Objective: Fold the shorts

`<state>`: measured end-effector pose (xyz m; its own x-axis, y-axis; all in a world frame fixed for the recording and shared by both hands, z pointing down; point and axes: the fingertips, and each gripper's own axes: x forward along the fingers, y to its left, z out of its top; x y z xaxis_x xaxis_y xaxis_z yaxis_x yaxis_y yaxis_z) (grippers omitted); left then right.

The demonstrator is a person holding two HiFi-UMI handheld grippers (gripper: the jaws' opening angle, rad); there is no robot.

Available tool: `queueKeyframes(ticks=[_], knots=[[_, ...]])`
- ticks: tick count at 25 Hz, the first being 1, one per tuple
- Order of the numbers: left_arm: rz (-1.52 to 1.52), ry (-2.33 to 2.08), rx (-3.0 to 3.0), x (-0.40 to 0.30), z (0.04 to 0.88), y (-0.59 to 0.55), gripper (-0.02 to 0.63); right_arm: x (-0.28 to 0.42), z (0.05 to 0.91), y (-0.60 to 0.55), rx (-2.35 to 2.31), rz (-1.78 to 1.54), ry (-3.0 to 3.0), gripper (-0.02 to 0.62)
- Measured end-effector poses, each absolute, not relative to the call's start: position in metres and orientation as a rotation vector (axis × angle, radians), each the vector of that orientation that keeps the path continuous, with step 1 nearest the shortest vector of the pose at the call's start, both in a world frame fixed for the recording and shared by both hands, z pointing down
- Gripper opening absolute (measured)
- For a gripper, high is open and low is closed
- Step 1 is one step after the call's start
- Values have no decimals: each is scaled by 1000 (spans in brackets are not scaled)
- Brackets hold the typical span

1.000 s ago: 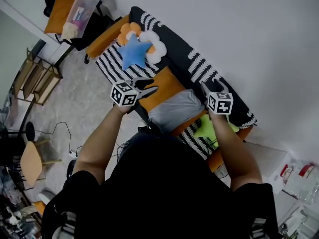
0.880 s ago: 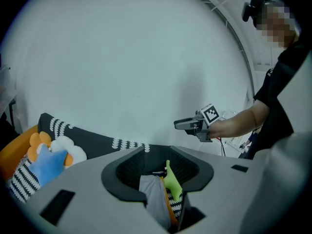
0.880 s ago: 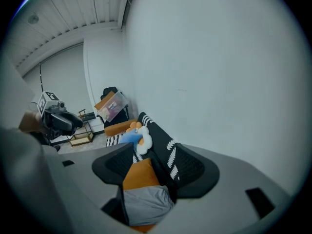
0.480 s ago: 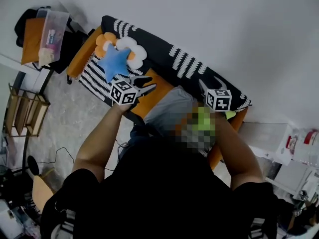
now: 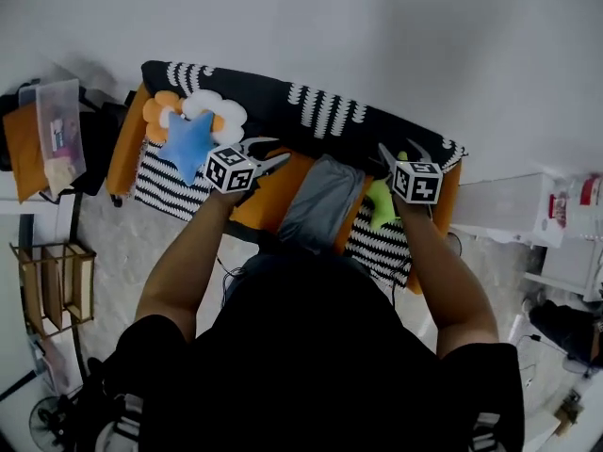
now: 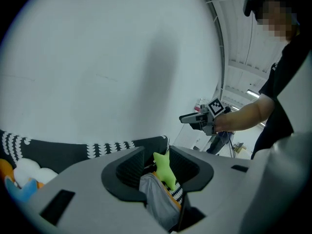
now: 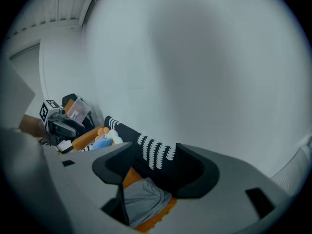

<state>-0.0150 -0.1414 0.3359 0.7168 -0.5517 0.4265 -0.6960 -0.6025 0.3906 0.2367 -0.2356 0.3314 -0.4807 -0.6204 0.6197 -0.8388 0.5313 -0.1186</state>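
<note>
Shorts (image 5: 322, 201) are lying flat on the sofa (image 5: 254, 97) seat, mid-way btwn its ends, w/ left gripper (image 5: 273, 153) & right gripper (image 5: 403, 153) hovering above the sofa at either side of them, fingers standing wide & empty, prob. lining up to grab opposite edges.

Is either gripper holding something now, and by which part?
Nothing is held; the left gripper and right gripper are open, near the grey fabric shorts.

head view looks down; all three share the sofa (image 5: 273, 106).
</note>
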Motion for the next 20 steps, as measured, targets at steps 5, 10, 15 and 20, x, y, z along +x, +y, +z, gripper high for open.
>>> queueKeyframes(ticks=[5, 10, 15, 20], knots=[[425, -845, 2375, -17, 363, -164, 175, 250, 361, -233, 1265, 676, -2191, 275], [497, -752, 2346, -18, 398, -182, 179, 258, 400, -228, 1310, 785, -2121, 273], [578, -644, 2294, -14, 441, -195, 200, 259, 447, -220, 1296, 964, -2092, 275], [600, -601, 2228, -8, 487, -219, 210, 268, 499, -220, 1261, 1073, -2037, 276]])
